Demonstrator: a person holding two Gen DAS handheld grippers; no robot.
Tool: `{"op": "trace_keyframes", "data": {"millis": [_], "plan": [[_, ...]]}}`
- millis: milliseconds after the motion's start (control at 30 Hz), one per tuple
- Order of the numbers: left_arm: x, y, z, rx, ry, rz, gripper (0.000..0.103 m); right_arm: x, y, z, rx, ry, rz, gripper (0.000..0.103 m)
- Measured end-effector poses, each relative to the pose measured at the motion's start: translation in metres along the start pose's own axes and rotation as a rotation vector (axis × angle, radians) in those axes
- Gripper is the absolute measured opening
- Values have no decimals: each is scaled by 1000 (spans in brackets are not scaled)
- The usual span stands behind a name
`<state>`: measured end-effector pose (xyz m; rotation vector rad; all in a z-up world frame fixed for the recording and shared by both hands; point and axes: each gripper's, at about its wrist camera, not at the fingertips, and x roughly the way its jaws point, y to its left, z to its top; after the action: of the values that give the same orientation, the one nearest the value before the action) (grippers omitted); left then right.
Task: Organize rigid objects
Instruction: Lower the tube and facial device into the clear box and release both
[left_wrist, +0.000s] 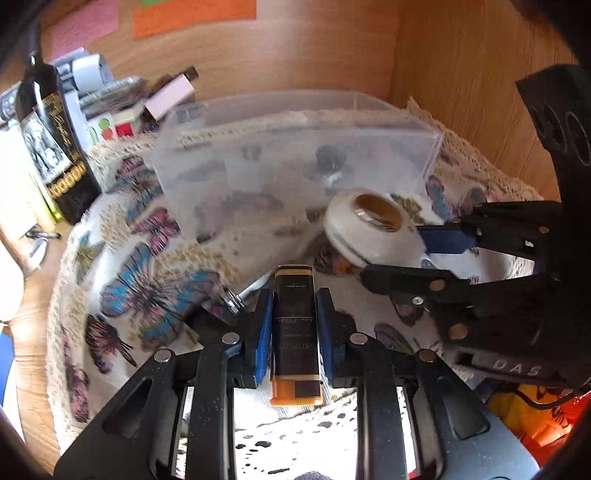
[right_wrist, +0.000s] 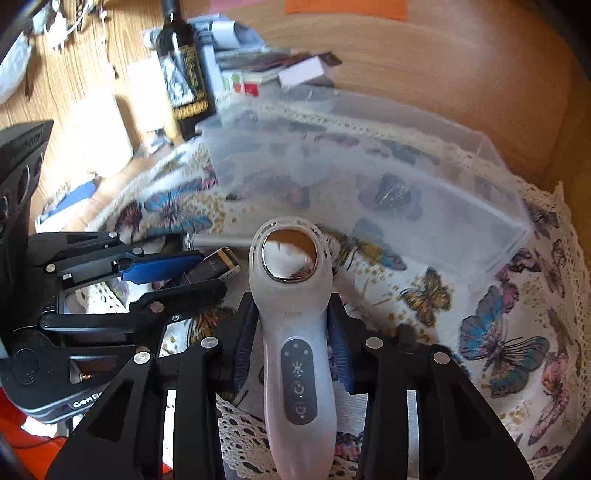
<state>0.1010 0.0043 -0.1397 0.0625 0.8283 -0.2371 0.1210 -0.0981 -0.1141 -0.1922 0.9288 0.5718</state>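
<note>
Grippers both loaded. The left gripper (left_wrist: 294, 325) is closed on a dark lighter (left_wrist: 294, 325) with gold trim and an orange base; the blue pads press its two long sides, and its long axis runs straight ahead along the fingers, the gold-banded end leading. The right gripper (right_wrist: 293, 332) is closed on the waist of a white handheld device (right_wrist: 293, 332) — round metal head forward, button panel toward the camera, long axis likewise in line with the fingers. The clear plastic bin (left_wrist: 295, 147) sits on the butterfly-print cloth (left_wrist: 147, 280) directly ahead of both grippers, against the wooden back panel, open side up, with one small dark item (left_wrist: 330, 162) visible through its wall. From the left wrist view the device's head lies just beside the bin's near wall, forward and to the right of the lighter; the right hand is therefore judged the nearer of the two to the bin. Judgement: the coming move is a deposit into the bin, and each object must be carried up and over the near wall before release — neither is above the rim yet. Clutter, including a dark bottle (left_wrist: 48, 147), stands to the left, well apart from the path.
</note>
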Motion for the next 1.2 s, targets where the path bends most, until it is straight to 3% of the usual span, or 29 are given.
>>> {"op": "trace_keyframes", "data": {"millis": [267,667,867,1200], "plan": [[-30,14,32,-42,-111,-2,23,-39,-17,20,35,-136,-44,34],[-51,33,80,-81,-218,7,23,-74,-45,60,85,-289,-107,34],[-51,41,102,-82,-244,15,23,-86,-56,80,78,-349,-155,34],[-28,48,129,-79,-222,28,23,-73,-73,105,62,-363,-200,34]]}}
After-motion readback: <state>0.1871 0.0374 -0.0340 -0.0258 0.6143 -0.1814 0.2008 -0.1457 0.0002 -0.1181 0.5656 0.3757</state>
